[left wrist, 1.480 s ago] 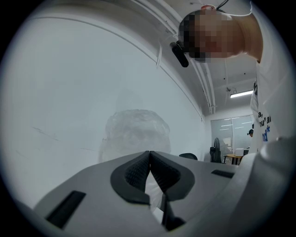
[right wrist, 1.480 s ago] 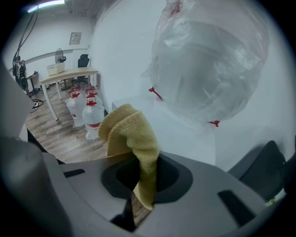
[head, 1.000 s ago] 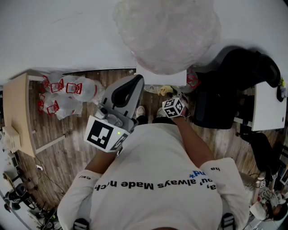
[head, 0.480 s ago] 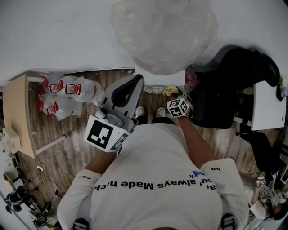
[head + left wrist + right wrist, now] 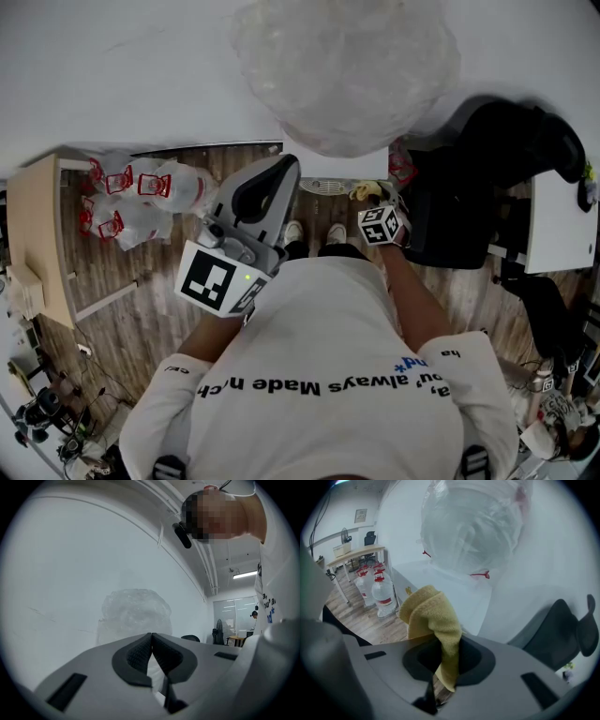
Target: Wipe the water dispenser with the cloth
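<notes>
Water dispenser (image 5: 457,592): white body against the wall, yellow cloth (image 5: 434,620) held up close to it in R gripper (image 5: 445,665).

Big clear bottle (image 5: 345,67) w/ a plastic wrap sits on top of the dispenser; can't tell if the cloth actually touches the body. R jaws are pinched on the cloth's lower part, the rest bunched up above them. L gripper (image 5: 152,641) has its jaws pressed together w/ nothing btwn them, raised and aimed at the bottle. Shirt (image 5: 319,375) print reads "always Made", the rest only partly legible. Spare bottles (image 5: 141,192) on the wood floor at left have red labels, print too small to read. Black office chair (image 5: 487,178) just right of the dispenser.
</notes>
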### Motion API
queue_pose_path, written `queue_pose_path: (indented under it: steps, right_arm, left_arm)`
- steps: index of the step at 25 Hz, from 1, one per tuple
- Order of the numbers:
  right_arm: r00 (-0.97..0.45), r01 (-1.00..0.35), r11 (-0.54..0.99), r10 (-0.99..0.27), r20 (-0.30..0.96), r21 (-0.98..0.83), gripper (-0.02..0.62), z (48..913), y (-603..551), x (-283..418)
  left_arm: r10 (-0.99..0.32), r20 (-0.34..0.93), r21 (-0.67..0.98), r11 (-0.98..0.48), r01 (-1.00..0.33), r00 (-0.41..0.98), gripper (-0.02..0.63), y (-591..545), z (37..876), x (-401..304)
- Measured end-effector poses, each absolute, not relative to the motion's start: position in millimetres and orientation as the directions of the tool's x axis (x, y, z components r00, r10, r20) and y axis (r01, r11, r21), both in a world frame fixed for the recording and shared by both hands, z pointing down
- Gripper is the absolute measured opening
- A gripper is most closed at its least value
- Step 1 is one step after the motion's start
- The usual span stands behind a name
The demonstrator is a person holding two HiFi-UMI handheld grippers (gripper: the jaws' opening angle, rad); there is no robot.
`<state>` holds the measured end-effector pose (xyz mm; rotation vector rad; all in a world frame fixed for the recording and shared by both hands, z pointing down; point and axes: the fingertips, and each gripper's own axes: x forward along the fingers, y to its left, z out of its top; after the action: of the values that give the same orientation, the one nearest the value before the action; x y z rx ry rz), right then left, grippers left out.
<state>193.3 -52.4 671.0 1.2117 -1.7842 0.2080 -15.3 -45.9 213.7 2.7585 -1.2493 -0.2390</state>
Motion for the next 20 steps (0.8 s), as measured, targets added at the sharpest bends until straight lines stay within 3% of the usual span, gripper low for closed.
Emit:
queue_pose_path:
  steps: [13, 20]
  right_arm:
    - [-0.016, -0.838, 0.432, -0.63, 0.776, 0.333, 0.06, 676, -44, 217]
    - [-0.091, -0.807, 0.501, -0.63, 0.772, 0.313, 0.06, 673, -32, 171]
  left_arm:
    - [-0.758, -0.092, 0.166, -0.651, -0.74, 0.646, 0.018, -48, 218, -26]
    - [-0.772, -0.081, 0.174, -0.634, -0.753, 0.631, 0.02, -49, 223, -41]
